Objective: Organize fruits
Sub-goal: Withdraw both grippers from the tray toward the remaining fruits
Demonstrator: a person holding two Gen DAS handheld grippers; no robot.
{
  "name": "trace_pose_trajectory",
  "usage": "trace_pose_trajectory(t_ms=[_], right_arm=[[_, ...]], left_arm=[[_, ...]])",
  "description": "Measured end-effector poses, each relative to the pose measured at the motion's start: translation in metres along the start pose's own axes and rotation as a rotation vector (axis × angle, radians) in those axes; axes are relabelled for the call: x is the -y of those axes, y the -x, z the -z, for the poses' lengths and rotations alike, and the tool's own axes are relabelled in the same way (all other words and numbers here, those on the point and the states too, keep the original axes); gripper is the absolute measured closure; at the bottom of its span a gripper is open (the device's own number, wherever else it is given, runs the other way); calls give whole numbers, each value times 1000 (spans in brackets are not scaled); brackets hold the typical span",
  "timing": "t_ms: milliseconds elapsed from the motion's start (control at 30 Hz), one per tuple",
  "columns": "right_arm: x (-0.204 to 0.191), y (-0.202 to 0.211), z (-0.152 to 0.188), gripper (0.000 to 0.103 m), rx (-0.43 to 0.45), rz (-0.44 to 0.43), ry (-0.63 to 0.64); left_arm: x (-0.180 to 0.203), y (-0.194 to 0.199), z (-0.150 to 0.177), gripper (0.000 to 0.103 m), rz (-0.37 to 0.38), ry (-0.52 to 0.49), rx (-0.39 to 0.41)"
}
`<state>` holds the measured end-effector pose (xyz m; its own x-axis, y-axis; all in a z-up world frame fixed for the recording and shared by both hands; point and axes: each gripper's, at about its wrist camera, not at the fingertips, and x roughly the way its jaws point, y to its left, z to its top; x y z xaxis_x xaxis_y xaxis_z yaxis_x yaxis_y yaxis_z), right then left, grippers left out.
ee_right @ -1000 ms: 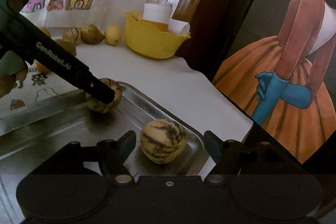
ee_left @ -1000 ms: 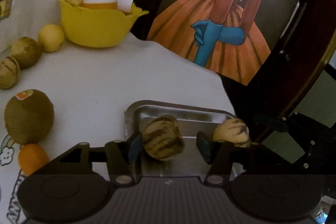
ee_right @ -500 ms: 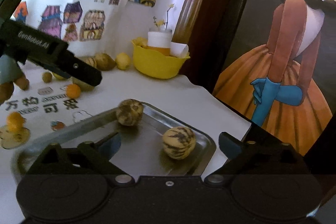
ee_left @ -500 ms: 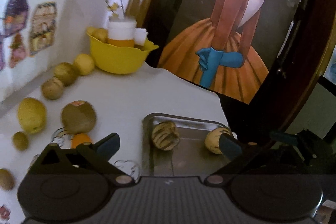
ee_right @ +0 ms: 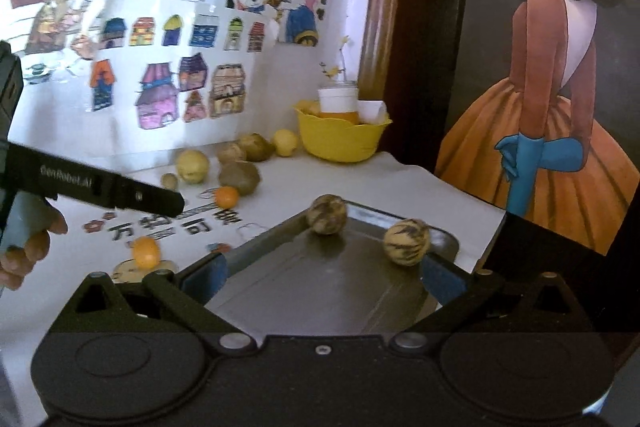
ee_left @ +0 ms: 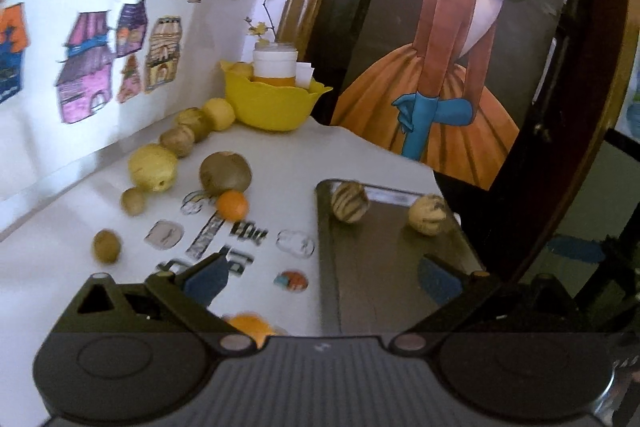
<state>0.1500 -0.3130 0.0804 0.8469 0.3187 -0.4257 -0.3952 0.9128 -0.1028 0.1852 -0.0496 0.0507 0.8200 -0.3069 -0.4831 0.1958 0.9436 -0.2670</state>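
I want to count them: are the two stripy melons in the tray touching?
Apart. The right wrist view shows bare metal tray between the two striped melons.

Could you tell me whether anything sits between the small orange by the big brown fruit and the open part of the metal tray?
Nothing visible does: between the small orange and the metal tray lies only printed tablecloth, and the two striped fruits sit at its far end.

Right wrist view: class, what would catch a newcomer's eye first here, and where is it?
Probably the two striped fruits sitting apart at the far end of the metal tray, nothing else in it. Behind, a yellow bowl stands in the table's far corner, with loose fruit scattered to its left; the painted figure in an orange dress fills the right.
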Motion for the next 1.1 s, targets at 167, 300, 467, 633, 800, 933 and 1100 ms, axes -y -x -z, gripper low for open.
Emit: trace_pose_trajectory(t_ms=[167, 300, 467, 633, 800, 933, 1100], right_arm=[[-23, 21, 8, 1, -4, -30, -9], [-42, 31, 16, 1, -22, -51, -36], [-64, 38, 27, 1, -43, -72, -86], [-84, 32, 35, 1, -63, -96, -124], [-103, 17, 35, 1, -100, -129, -129], [-119, 2, 29, 1, -128, -172, -117], [-138, -19, 18, 1, -165, -222, -81]], left_arm=[[-6, 28, 21, 1, -22, 4, 2], [-15, 47, 34, 0, -44, 5, 4], [-35, 66, 47, 0, -75, 12, 5], [-60, 79, 53, 0, -134, -1, -8], [-87, 85, 54, 0, -185, 0, -17], [-104, 85, 50, 0, -212, -6, -22], [-119, 75, 42, 1, -218, -29, -42]])
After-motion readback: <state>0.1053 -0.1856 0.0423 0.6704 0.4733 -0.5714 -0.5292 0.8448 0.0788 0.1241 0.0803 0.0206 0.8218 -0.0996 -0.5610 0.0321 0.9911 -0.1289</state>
